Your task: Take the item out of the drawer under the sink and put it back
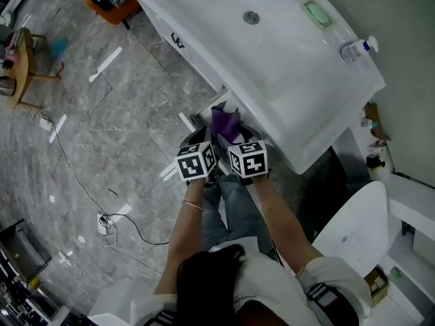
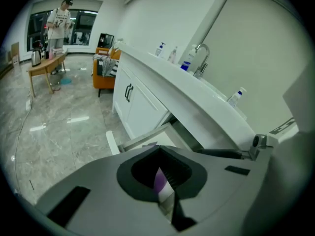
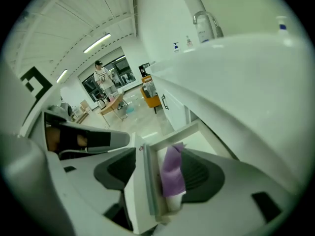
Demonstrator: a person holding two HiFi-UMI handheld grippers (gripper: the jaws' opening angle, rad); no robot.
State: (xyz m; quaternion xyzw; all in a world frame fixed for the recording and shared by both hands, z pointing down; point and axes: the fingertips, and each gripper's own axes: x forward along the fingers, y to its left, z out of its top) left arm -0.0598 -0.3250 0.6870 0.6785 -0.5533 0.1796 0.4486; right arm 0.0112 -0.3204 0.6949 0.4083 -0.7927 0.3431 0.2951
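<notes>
A purple and white pack (image 1: 224,123) hangs just in front of the counter edge, above the open drawer (image 1: 194,121) under the sink (image 1: 272,53). Both grippers hold it side by side. My left gripper (image 1: 208,141) is shut on it; in the left gripper view only a narrow strip of the pack (image 2: 161,183) shows between the nearly closed jaws of that gripper (image 2: 165,191). My right gripper (image 1: 239,137) grips a wider part. In the right gripper view the pack (image 3: 172,173), with its white panel, fills the gap between the widely spread jaws of the gripper (image 3: 160,176). The white drawer (image 3: 199,132) lies below.
The long white counter (image 1: 204,39) overhangs the drawer, with a soap dish (image 1: 317,13) and a bottle (image 1: 355,49) on it. A toilet (image 1: 353,226) stands at the right. A cable (image 1: 115,212) runs across the grey floor. An orange chair (image 2: 103,68), a wooden table (image 2: 47,68) and a person (image 2: 59,21) are far off.
</notes>
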